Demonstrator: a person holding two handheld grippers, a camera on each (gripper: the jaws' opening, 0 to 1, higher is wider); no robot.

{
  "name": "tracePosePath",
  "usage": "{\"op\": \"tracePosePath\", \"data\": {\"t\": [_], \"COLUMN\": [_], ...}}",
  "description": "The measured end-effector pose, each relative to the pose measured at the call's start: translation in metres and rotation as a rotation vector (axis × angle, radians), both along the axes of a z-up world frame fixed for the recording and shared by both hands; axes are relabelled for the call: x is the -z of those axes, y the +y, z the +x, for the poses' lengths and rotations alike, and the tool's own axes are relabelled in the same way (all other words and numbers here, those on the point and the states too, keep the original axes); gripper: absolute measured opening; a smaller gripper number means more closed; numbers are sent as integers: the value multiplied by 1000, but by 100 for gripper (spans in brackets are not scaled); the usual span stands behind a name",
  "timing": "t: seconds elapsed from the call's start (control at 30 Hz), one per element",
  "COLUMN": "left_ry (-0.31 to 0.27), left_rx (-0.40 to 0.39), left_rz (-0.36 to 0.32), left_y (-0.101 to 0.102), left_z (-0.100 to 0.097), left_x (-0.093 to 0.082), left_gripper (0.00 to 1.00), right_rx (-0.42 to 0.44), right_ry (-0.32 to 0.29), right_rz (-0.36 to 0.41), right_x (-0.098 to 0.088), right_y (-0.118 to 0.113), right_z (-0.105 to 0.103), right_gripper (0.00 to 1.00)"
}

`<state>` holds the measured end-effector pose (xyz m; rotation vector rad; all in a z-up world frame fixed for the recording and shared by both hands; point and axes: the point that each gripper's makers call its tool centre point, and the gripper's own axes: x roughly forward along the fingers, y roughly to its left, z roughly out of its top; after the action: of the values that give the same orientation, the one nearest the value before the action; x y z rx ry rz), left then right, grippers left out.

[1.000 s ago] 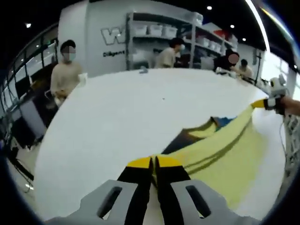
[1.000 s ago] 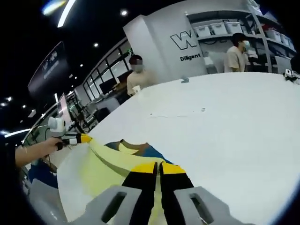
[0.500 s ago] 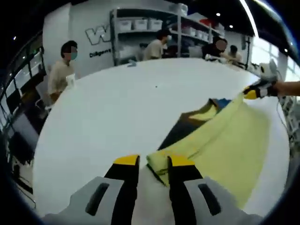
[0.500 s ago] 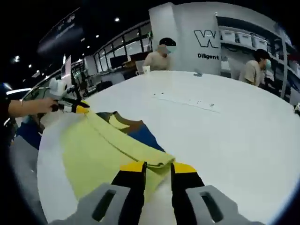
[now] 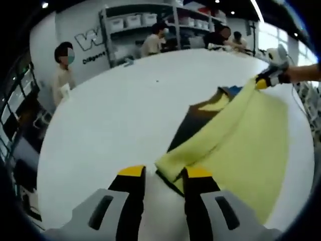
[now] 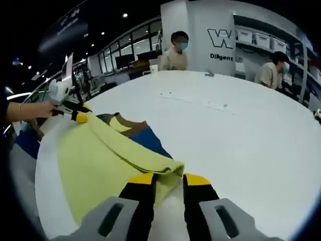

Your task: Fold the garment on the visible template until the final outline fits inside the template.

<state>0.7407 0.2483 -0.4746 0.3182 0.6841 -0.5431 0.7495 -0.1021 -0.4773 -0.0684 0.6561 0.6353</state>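
Garment [image 5: 235, 135] lies folded on your white table [image 5: 115, 115], yellow cloth over a dark and blue layer. Your left gripper [image 5: 159, 173] has its jaws apart around the near folded corner. Your right gripper [image 6: 163, 176] also stands apart at the other corner, possibly just touching cloth.

Big white table [image 5: 115, 105] as landmark. Beyond far edge: person in beige top [image 6: 176, 55] standing, second person [image 6: 271, 73] to one side. Behind them white wall with large "W" logo [image 6: 219, 36]. Shelving with white bins [image 5: 133, 27] past table end. Small grey object [image 5: 128, 62] near far table edge.
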Motion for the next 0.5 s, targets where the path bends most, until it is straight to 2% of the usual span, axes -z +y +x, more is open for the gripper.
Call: {"op": "tracePosePath", "data": {"t": [0.07,0.17,0.2,0.27,0.3,0.4,0.5], "left_ry": [5,-11,-25,-48,-55,-27,2], "left_rx": [-10,-121,-170,-236,-221,-210,-205], "left_rz": [-19,-172,-212,-217,-197,-227,-211], "left_y": [-4,-8,-2,11,14,13,14], "left_z": [0,9,17,26,27,27,22], "left_x": [-1,-14,-17,-19,-20,-17,-10], "left_gripper": [24,21,20,22,24,23,25], "right_rx": [11,75,89,107,121,126,145], "right_ry": [1,18,23,25,32,39,53], "right_rz": [7,82,96,124,141,142,155], "right_x": [-1,-4,-5,-6,-6,-3,0], "right_y": [0,2,1,1,0,0,0], "right_z": [1,11,13,19,21,19,21], "right_gripper": [14,12,11,9,8,7,6]}}
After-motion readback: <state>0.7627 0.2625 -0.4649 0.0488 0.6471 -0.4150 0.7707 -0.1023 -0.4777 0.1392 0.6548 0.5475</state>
